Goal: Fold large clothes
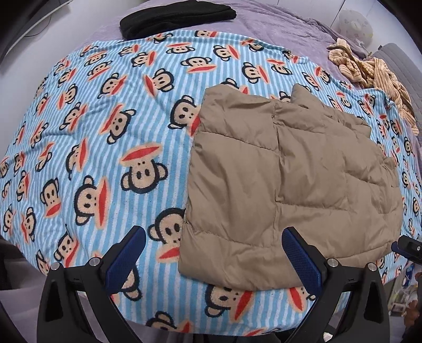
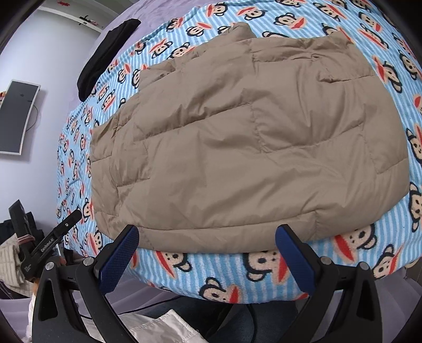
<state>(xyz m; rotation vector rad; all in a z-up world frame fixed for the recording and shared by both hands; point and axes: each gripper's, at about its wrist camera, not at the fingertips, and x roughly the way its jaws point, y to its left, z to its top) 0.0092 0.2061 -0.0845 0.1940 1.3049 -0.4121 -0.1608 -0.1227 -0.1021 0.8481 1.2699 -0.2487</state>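
Observation:
A tan quilted puffer garment (image 1: 290, 179) lies folded into a rough rectangle on a blue striped blanket with monkey faces (image 1: 105, 126). It fills the middle of the right wrist view (image 2: 245, 142). My left gripper (image 1: 213, 253) is open and empty, raised over the garment's near left corner. My right gripper (image 2: 207, 250) is open and empty, raised just short of the garment's near edge. The left gripper also shows at the left of the right wrist view (image 2: 52, 245).
A folded black garment (image 1: 176, 17) lies at the blanket's far edge. A striped yellow cloth (image 1: 374, 74) is crumpled at the far right. Purple bedding (image 1: 277, 23) lies beyond. A monitor (image 2: 15, 116) hangs on the wall. White fabric (image 2: 155, 327) lies below the bed edge.

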